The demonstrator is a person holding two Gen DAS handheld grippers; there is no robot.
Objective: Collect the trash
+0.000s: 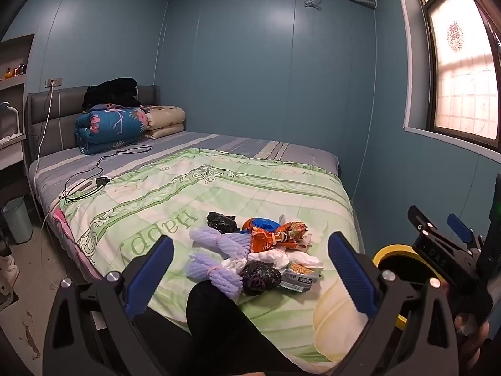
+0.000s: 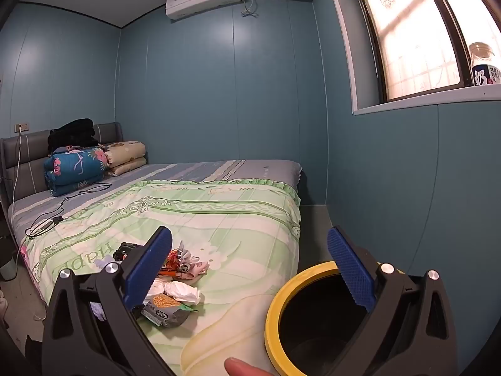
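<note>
A heap of trash lies near the foot of the bed: purple foam nets (image 1: 216,272), black crumpled bags (image 1: 260,277), an orange snack wrapper (image 1: 275,235), white tissues (image 1: 272,257) and a grey snack packet (image 1: 300,279). The packet (image 2: 166,310) and tissues (image 2: 183,293) also show in the right wrist view. A yellow-rimmed black bin (image 2: 281,307) stands by the bed's right corner. My left gripper (image 1: 250,279) is open and empty, above the heap. My right gripper (image 2: 250,272) is open and empty, between the heap and the bin, and shows in the left wrist view (image 1: 438,235).
The green quilt (image 1: 250,194) covers the bed. Folded blankets (image 1: 112,125) and a black charger cable (image 1: 100,175) lie near the headboard. A pale bin (image 1: 17,219) stands on the floor at left. A bottle (image 2: 483,65) sits on the window sill.
</note>
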